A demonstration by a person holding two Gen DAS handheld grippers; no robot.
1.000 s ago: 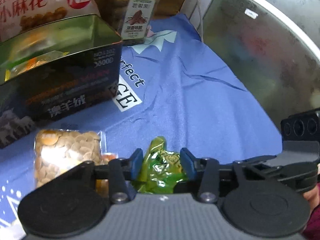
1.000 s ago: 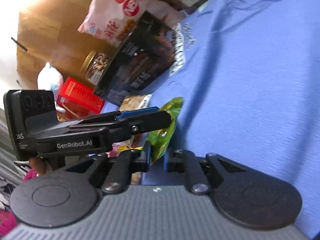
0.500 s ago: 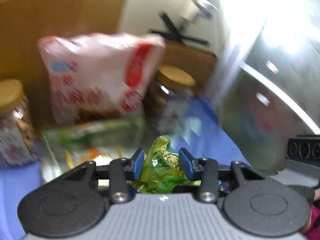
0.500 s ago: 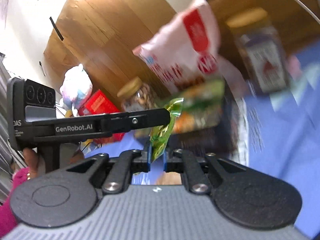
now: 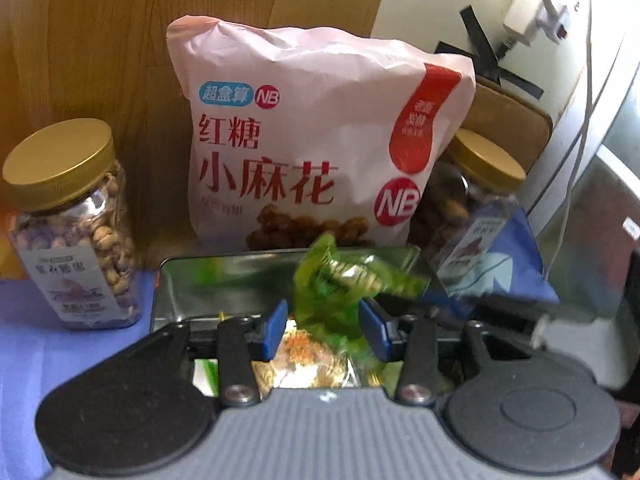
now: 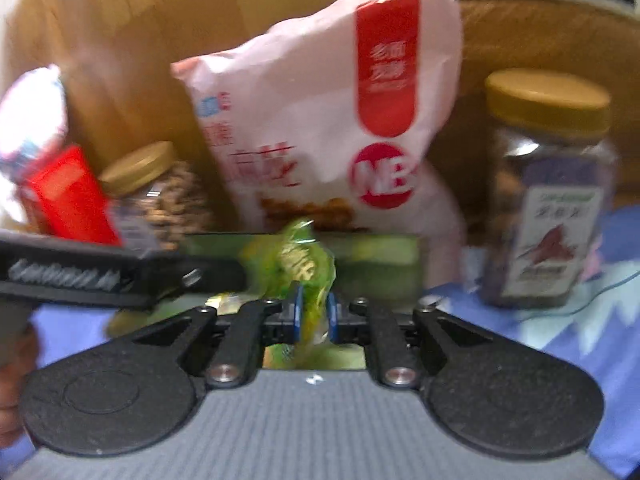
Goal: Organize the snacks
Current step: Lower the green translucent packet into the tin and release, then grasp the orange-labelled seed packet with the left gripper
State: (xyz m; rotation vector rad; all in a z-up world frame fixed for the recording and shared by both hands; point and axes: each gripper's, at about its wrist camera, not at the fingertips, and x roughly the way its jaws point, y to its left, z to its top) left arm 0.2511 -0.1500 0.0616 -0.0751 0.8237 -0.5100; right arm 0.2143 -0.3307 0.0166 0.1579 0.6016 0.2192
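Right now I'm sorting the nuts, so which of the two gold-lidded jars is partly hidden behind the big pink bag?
The right jar: the pink bag overlaps its left side. The left jar stands fully in view.

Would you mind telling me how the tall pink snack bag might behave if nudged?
The pink snack bag stands upright, apparently leaning on the wooden panel, so it probably tips easily. Its puffy, creased film suggests it is light and floppy.
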